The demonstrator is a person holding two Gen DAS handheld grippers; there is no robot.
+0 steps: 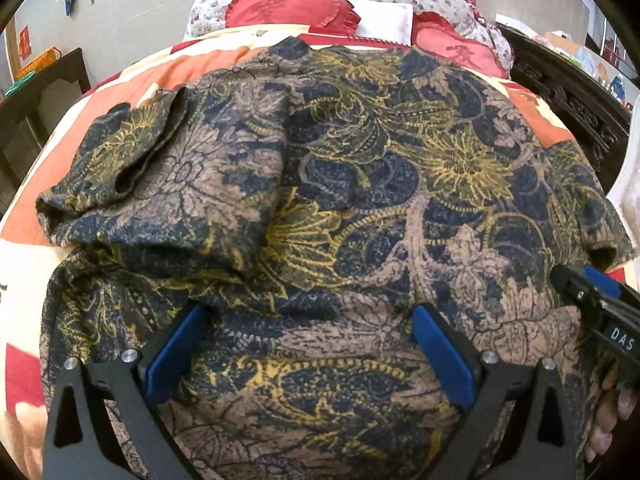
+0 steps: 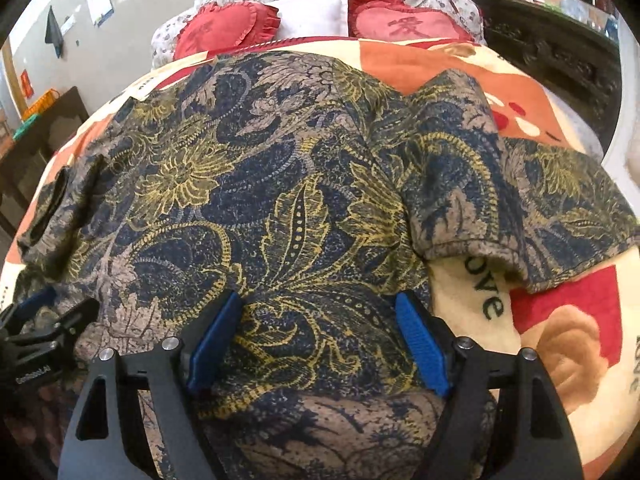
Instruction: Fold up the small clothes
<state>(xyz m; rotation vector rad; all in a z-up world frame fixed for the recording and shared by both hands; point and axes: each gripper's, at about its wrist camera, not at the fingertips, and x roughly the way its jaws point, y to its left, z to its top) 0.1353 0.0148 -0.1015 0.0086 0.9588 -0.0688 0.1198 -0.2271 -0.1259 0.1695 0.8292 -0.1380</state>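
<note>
Nearest: blue pads (image 1: 172, 354) of my left claw (image 1: 310, 354), spread wide over the near hem, nothing between them; I hold it low, I judge, to take the hem for a fold
Right claw (image 2: 320, 344): likewise wide open, gripping nothing; poised over the shirt's near right part, just beside its edge
Shirt (image 1: 360, 184): floral, navy, tan and yellow; spread flat on the bed, both claws at its near end
Sleeves: left sleeve (image 1: 120, 168) lies out sideways; right sleeve (image 2: 472, 184) folded inward, cuff on the blanket (image 2: 560, 312)
Far end: red heart cushions (image 2: 228, 28) at the headboard, well apart
Stage: early, I judge; body not yet folded
</note>
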